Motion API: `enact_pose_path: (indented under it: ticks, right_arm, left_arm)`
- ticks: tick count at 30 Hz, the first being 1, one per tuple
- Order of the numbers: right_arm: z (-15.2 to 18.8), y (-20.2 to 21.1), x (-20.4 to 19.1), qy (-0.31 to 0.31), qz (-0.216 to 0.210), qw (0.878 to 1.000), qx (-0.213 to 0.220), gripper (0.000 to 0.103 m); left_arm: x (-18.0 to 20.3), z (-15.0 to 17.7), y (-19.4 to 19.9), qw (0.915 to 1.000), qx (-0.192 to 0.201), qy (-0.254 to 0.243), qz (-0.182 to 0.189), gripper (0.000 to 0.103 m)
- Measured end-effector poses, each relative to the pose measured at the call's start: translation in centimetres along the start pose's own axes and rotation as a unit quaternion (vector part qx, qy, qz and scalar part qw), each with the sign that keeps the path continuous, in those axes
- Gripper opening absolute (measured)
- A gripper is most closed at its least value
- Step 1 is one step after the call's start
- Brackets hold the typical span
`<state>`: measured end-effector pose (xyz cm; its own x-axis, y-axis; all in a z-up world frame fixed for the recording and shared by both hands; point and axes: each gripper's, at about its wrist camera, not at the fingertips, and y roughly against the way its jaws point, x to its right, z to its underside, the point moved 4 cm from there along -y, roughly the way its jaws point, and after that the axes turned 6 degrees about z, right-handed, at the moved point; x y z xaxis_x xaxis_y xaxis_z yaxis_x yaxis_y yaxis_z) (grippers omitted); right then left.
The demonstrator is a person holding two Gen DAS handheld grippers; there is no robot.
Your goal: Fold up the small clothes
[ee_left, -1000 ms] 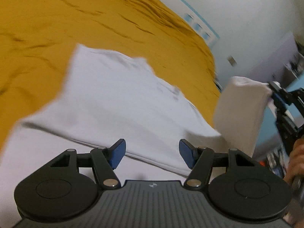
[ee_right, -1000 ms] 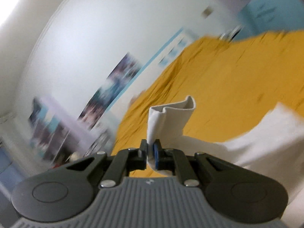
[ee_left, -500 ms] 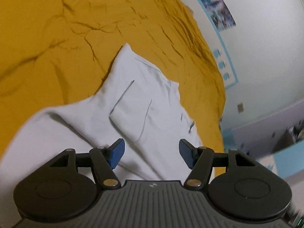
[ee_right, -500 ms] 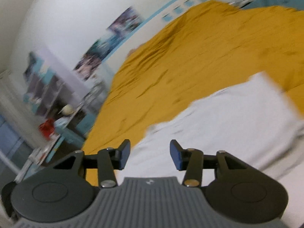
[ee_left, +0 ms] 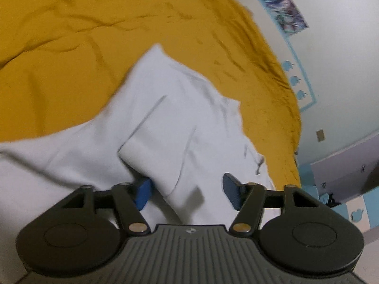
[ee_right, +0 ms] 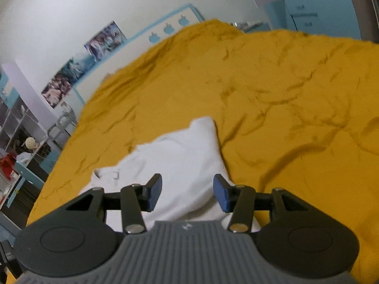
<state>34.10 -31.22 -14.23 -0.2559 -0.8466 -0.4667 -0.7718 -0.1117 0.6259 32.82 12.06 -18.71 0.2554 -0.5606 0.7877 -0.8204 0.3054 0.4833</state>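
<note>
Dim, warm indoor light, soft shadows, slight motion blur, strong fisheye bending at edges.

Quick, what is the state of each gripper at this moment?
Left gripper: open, jaws just closing around a fold of the white garment.
Right gripper: open, empty, over the garment.

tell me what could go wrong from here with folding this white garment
1. The left gripper has just been closing, with a folded flap of the white garment between its jaws but only the left pad near the cloth. It may pinch a single layer or slip off.
2. The right gripper stands open above the garment's edge, holding nothing, so the last fold could spring back.
3. The mustard bedspread is wrinkled and soft. A low grab might catch it along with the garment.
</note>
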Motion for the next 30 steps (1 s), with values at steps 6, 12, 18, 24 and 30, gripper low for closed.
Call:
enact_pose_path:
  ticks: [6, 12, 18, 24, 30]
  right_arm:
    - [1.4, -1.2, -0.9, 0.014, -0.005, 1.000, -0.020, 0.052]
    - [2.0, -2.1, -1.1, -0.027, -0.040, 0.997, -0.056, 0.054]
    - [1.6, -4.4, 0.5, -0.150, -0.047, 0.984, -0.089, 0.054]
    - [1.6, -6.6, 1.2, -0.186, -0.029, 0.977, -0.096, 0.053]
    - [1.5, -5.8, 1.4, -0.201, -0.017, 0.977, -0.074, 0.001]
  left_arm:
    - [2.3, -0.3, 3.1, 0.9915, 0.066, -0.072, 0.086, 0.009]
    - [0.0, 0.7, 4.9, 0.9952, 0.044, -0.084, 0.025, 0.009]
    - [-3.3, 1.9, 3.6, 0.9998, 0.005, -0.021, -0.001, 0.009]
    - [-2.9, 1.8, 3.5, 0.9994, -0.001, -0.034, -0.003, 0.009]
    - [-1.2, 1.3, 3.9, 0.9983, 0.014, -0.057, 0.001, 0.009]
